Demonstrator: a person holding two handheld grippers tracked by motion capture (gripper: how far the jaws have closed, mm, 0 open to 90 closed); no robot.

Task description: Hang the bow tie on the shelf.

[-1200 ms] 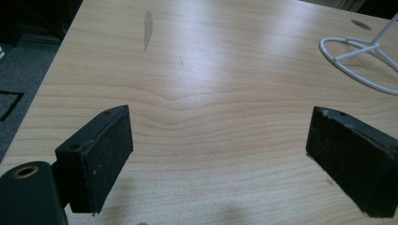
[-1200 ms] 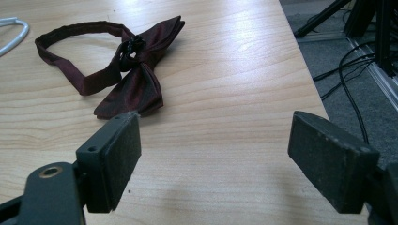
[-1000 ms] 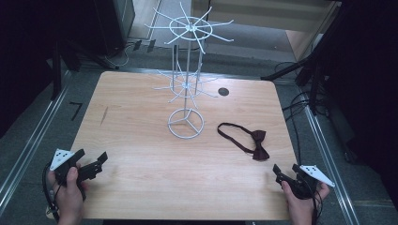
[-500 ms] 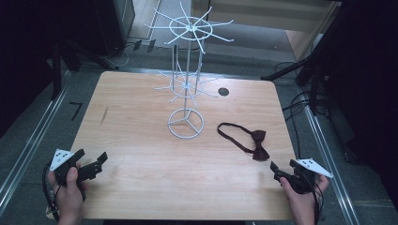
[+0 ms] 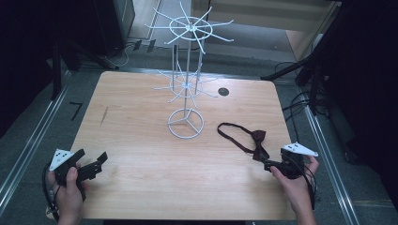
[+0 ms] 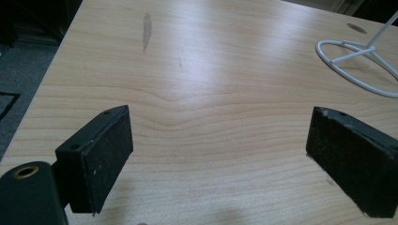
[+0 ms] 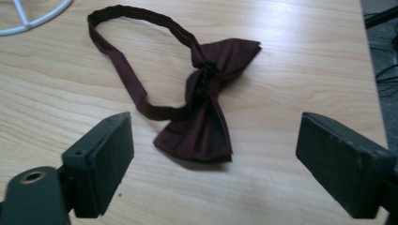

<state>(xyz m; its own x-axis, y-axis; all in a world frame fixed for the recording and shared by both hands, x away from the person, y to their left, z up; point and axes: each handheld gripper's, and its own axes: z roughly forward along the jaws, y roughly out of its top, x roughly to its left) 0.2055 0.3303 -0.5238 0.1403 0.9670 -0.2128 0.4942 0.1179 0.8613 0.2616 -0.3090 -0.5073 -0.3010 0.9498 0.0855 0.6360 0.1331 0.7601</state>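
Observation:
A dark red bow tie [image 5: 253, 140] with a looped strap lies flat on the wooden table [image 5: 136, 136], right of centre. My right gripper [image 5: 268, 164] hovers just short of the tie's near end and points at it. In the right gripper view the bow tie [image 7: 206, 117] lies on the wood ahead of the right gripper [image 7: 215, 121]; its jaws have just been opening, stand wide apart and touch nothing. My left gripper [image 5: 99, 161] rests open near the front left corner. The left gripper [image 6: 220, 124] has bare wood between its pads.
A white wire rack [image 5: 187, 84] with two tiers of spokes stands on a ring base [image 5: 186, 123] mid-table, left of the tie. The ring base [image 6: 361, 61] is far right in the left gripper view. A dark round hole [image 5: 223, 92] sits behind the rack. Cables lie on the floor at right.
My right hand has lifted and moved in from the table's front right corner toward the bow tie, and its jaws stand wider. The left hand has kept still.

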